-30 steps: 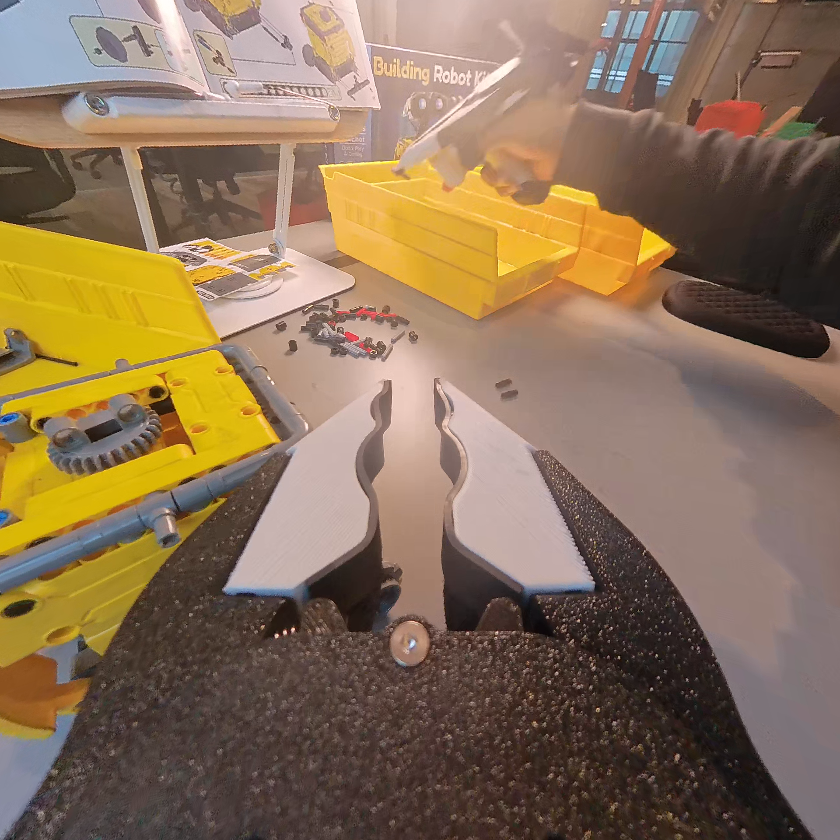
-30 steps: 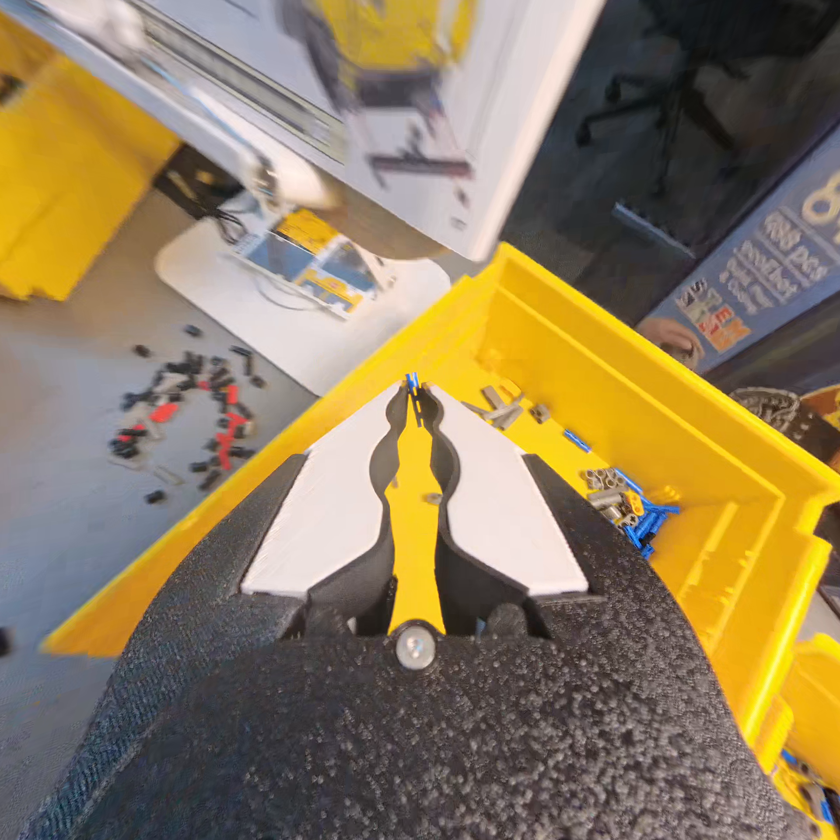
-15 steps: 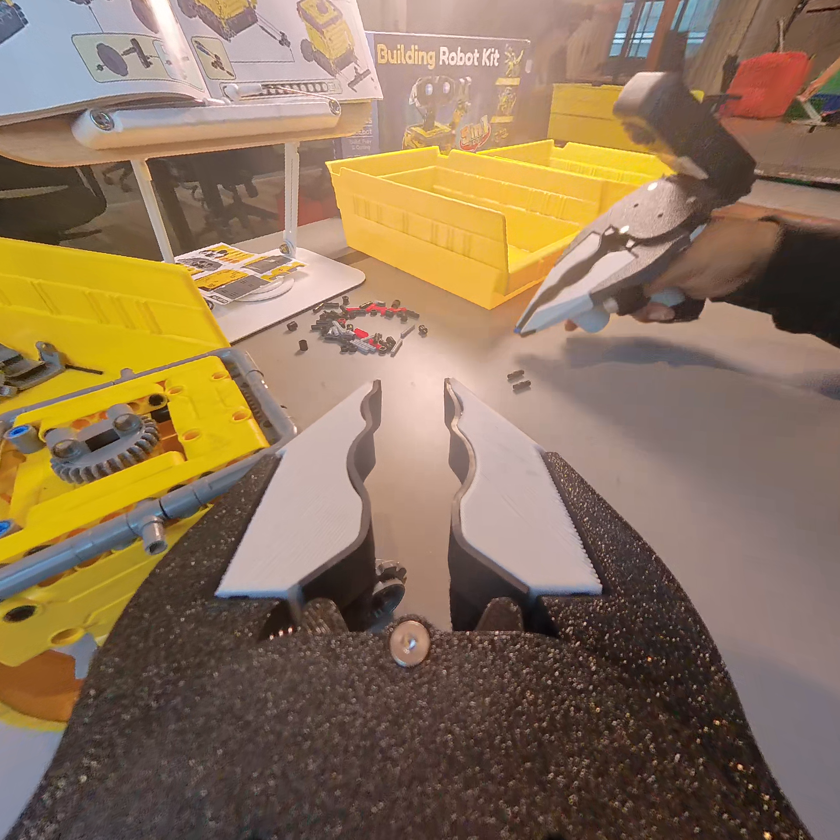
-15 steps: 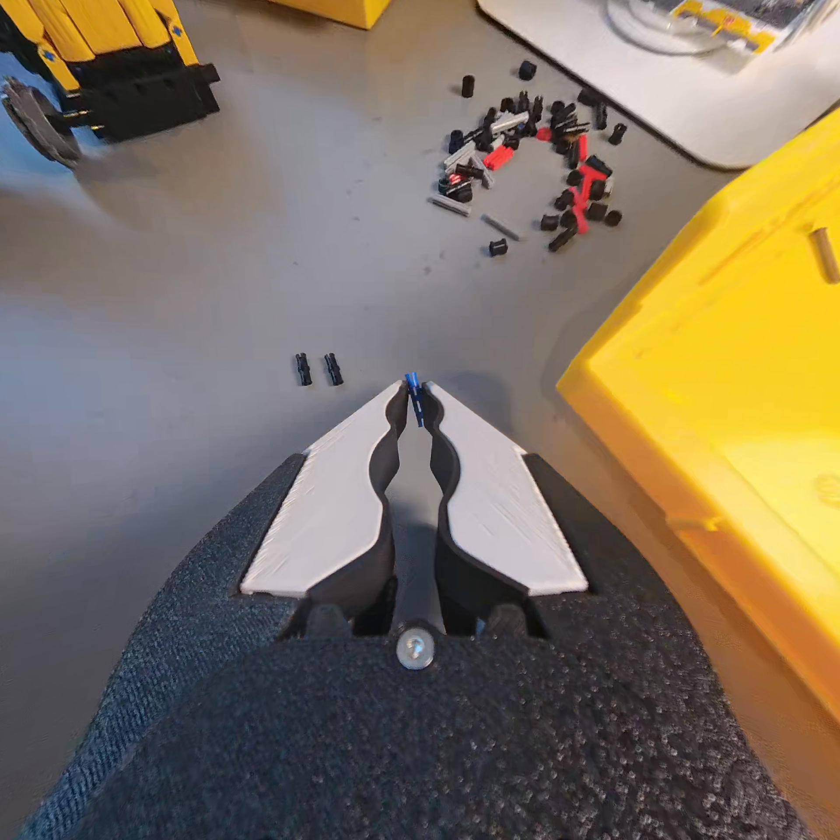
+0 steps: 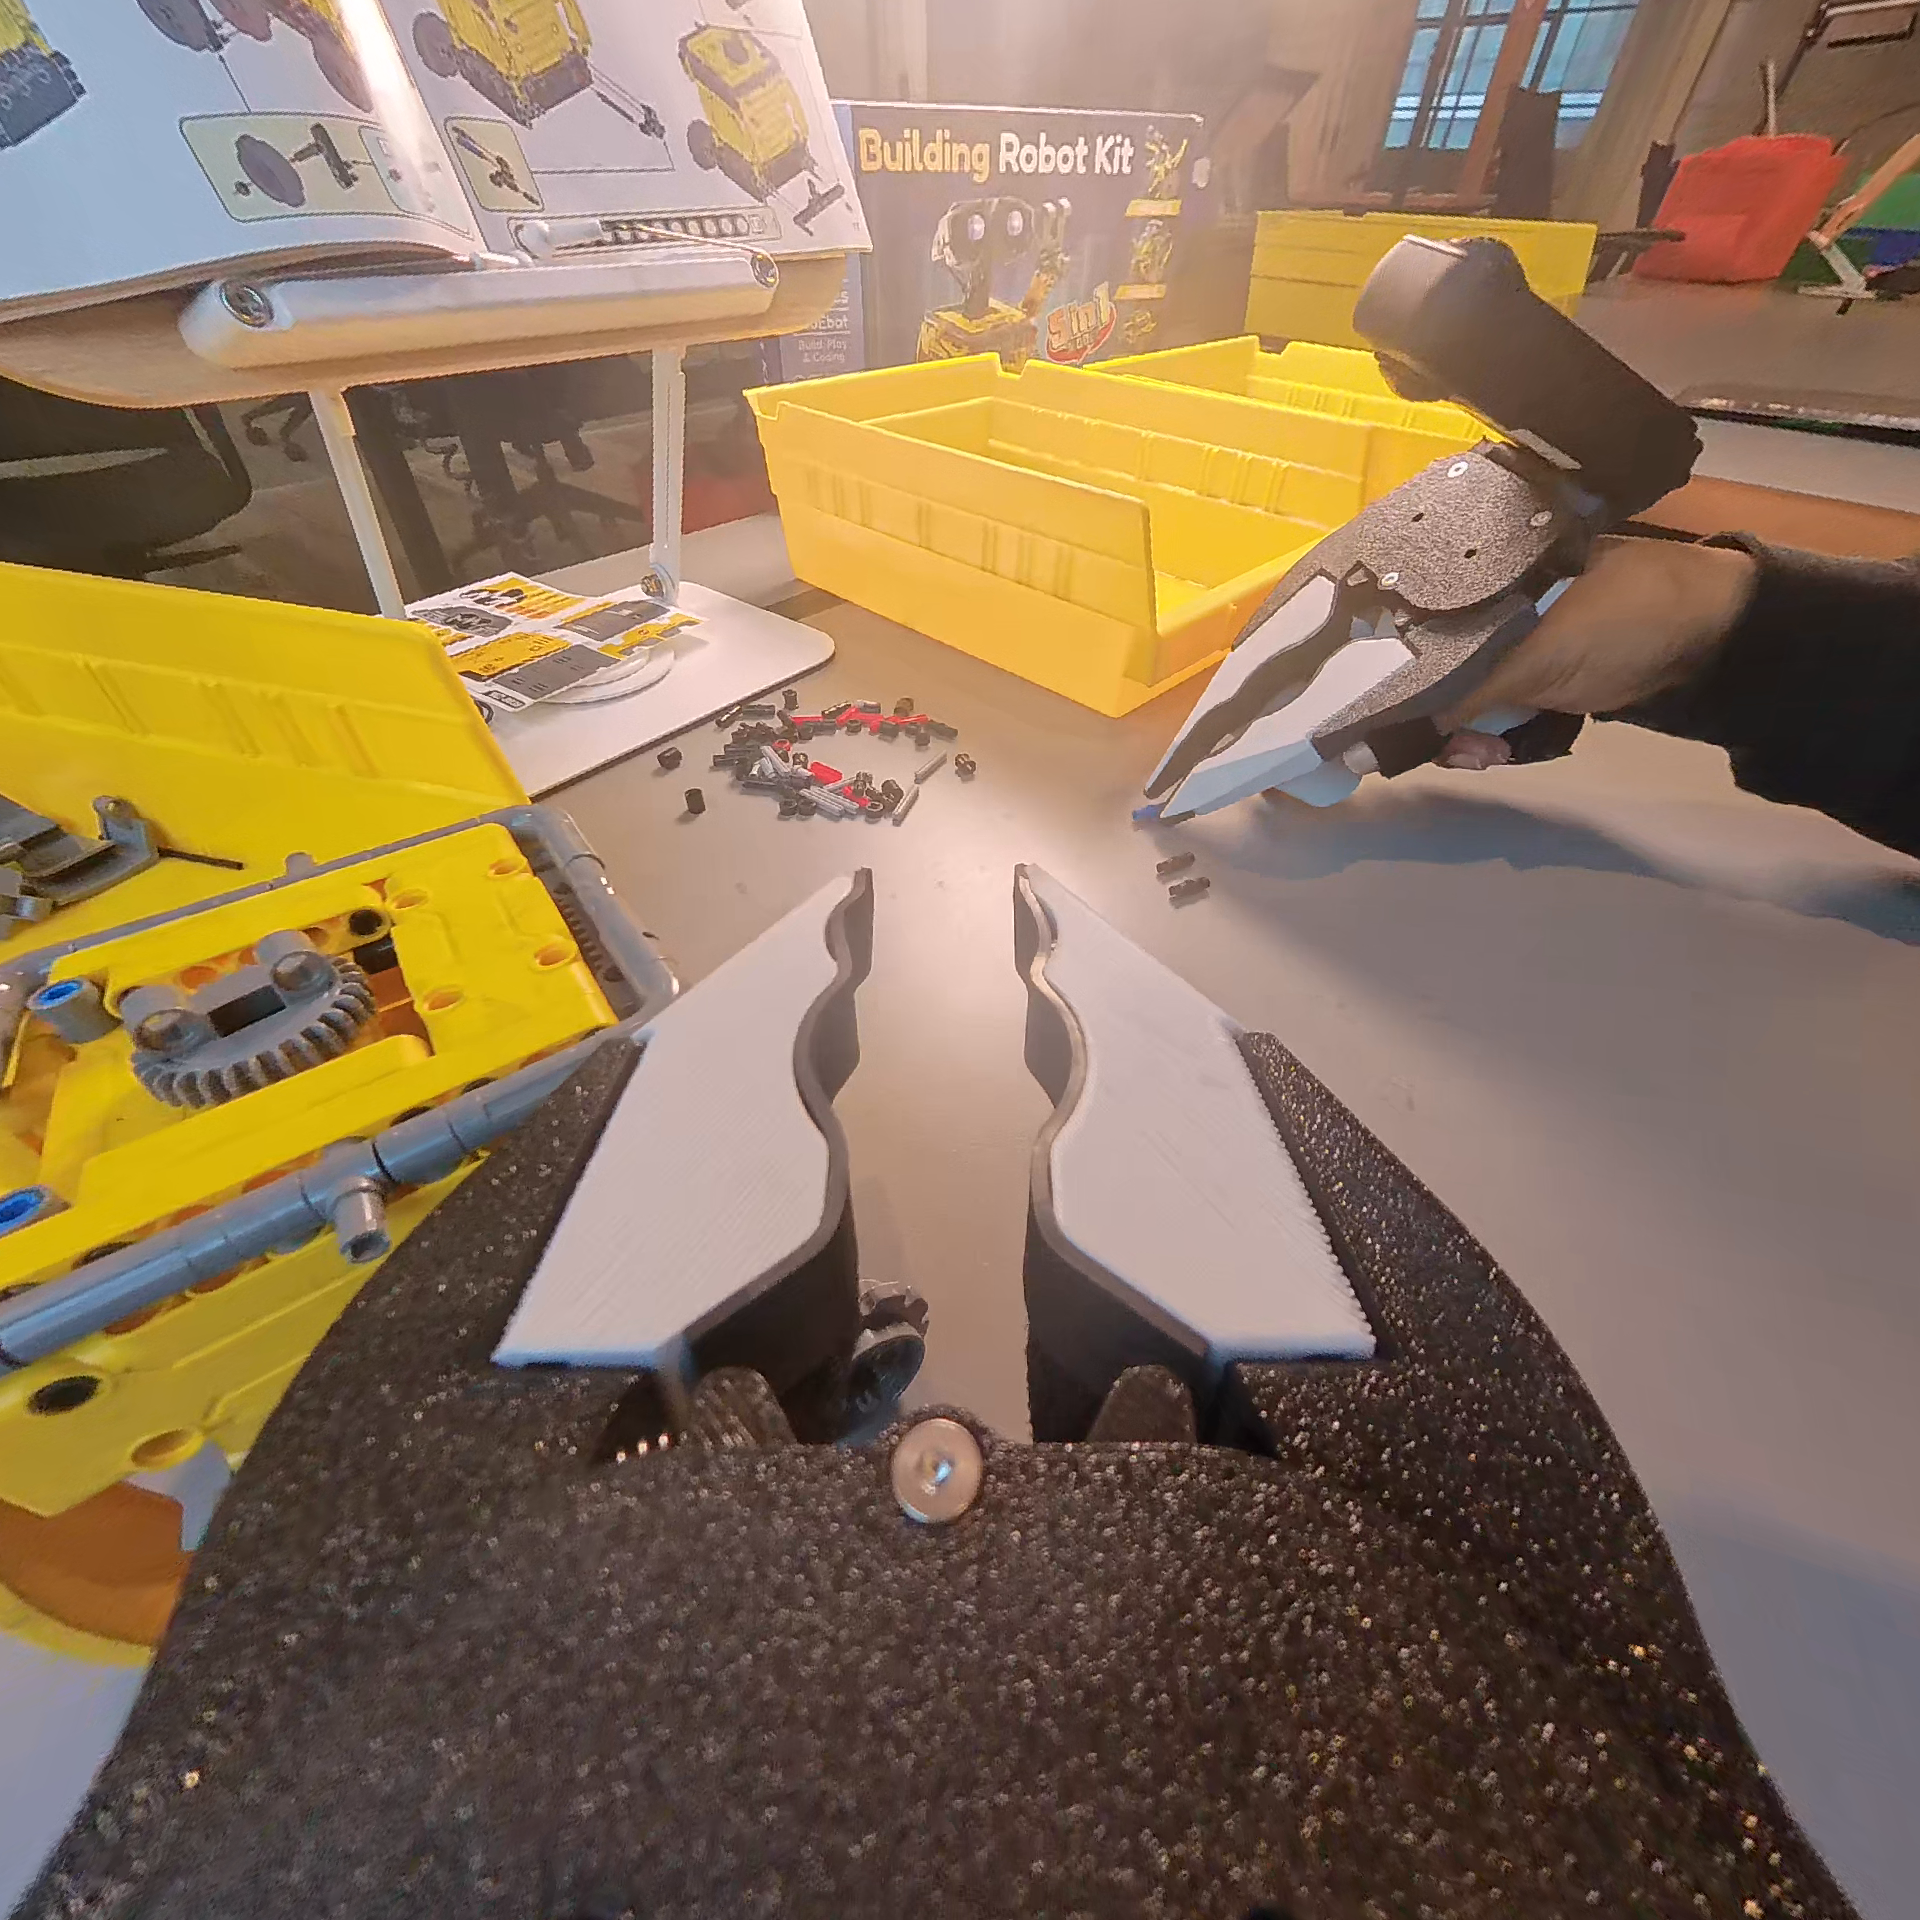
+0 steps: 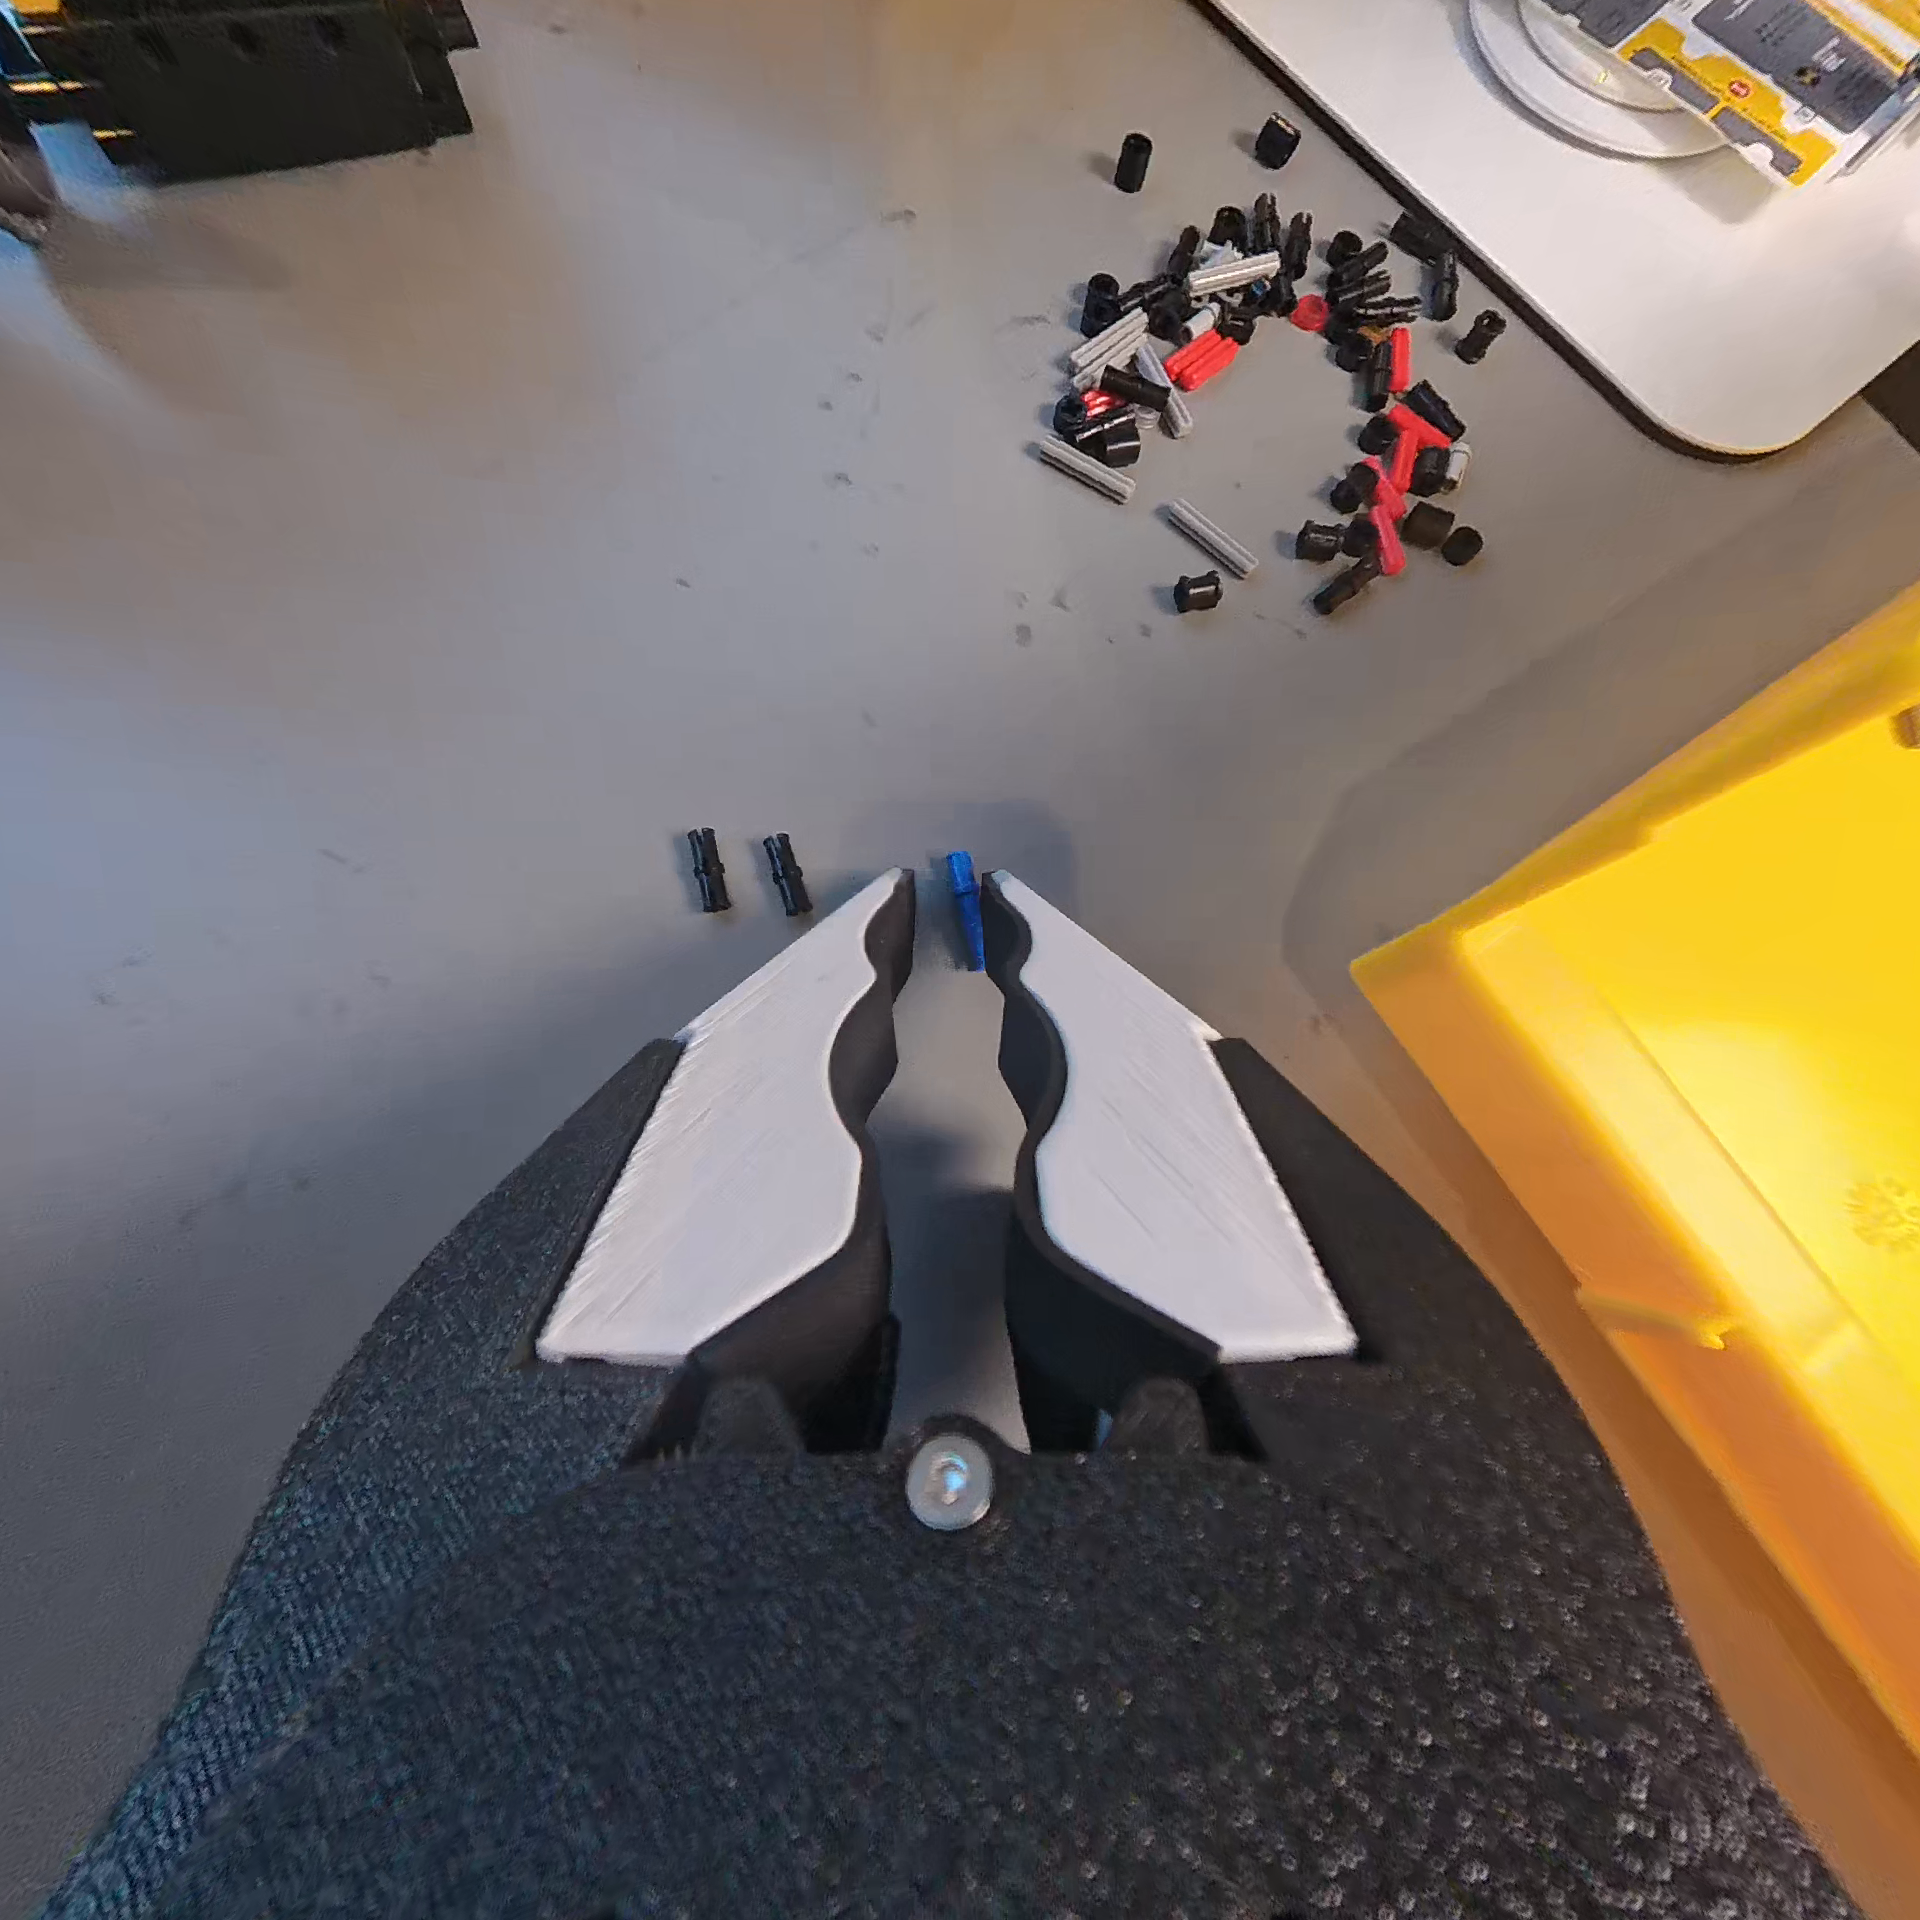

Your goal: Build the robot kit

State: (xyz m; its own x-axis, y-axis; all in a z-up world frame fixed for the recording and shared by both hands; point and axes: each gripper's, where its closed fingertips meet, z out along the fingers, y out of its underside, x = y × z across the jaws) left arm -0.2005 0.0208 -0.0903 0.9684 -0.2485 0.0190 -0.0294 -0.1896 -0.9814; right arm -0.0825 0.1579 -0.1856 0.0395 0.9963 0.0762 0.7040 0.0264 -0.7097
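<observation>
A: Left wrist view: low over grey table (image 5: 1455,1195), facing the far yellow bins (image 5: 987,499)

B: Right wrist view: close, looking steeply down. Shared: two black pins (image 6: 748,873), scattered pin pile (image 5: 821,758)

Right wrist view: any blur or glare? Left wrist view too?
Right wrist view: blue pin between the right gripper tips is sharp; dark block assembly top left is smeared; yellow bin interior glows overexposed. Left wrist view: sharp near the left gripper, hazy warm backlight behind, wide-angle bending at the edges, soft shadow on the table under the right gripper.
</observation>
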